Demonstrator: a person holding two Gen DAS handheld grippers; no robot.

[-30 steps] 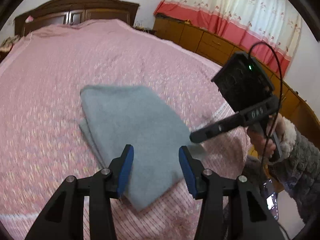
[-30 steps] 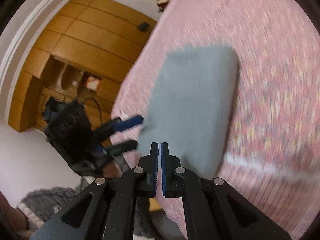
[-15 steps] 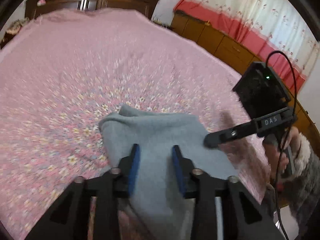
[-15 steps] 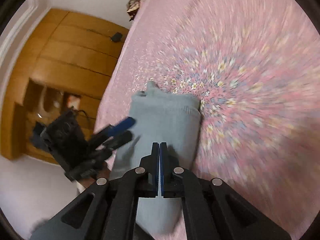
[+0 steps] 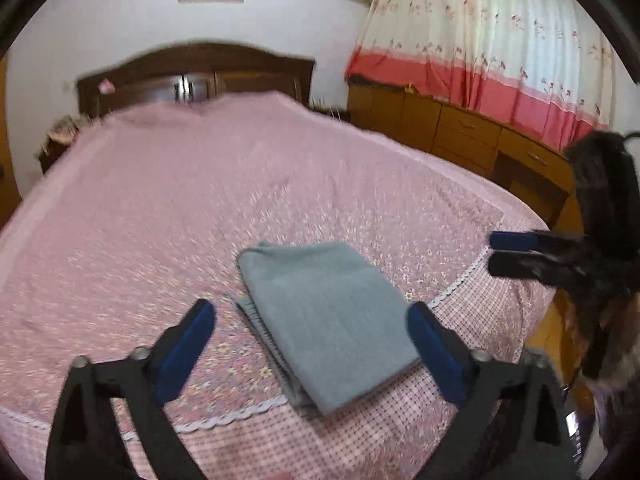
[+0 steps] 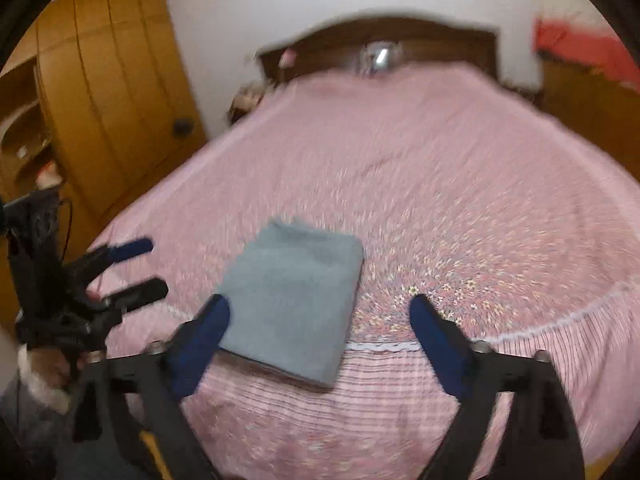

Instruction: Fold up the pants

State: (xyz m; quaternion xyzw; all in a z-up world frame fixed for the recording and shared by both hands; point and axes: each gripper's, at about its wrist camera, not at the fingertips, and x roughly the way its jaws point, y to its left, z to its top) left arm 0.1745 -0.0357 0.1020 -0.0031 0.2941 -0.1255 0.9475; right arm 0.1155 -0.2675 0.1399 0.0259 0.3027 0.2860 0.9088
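Both tools [image 5: 310,336] withdrawn above pants [image 5: 324,320]

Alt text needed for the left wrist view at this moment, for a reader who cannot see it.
Folded grey pants lie flat on a pink floral bedspread near the bed's front edge, touched by neither gripper. The left gripper frames them from above, its blue-padded jaws opening with nothing between them; the right gripper hovers at the right edge, its jaws also opening.

The bed [image 5: 168,208] fills most of the frame and is covered with a pink flowered bedspread [image 6: 460,184] that has a white lace trim near the lower edge. The folded grey pants [image 5: 328,320] lie flat on it, in the lower centre, close to that trim.
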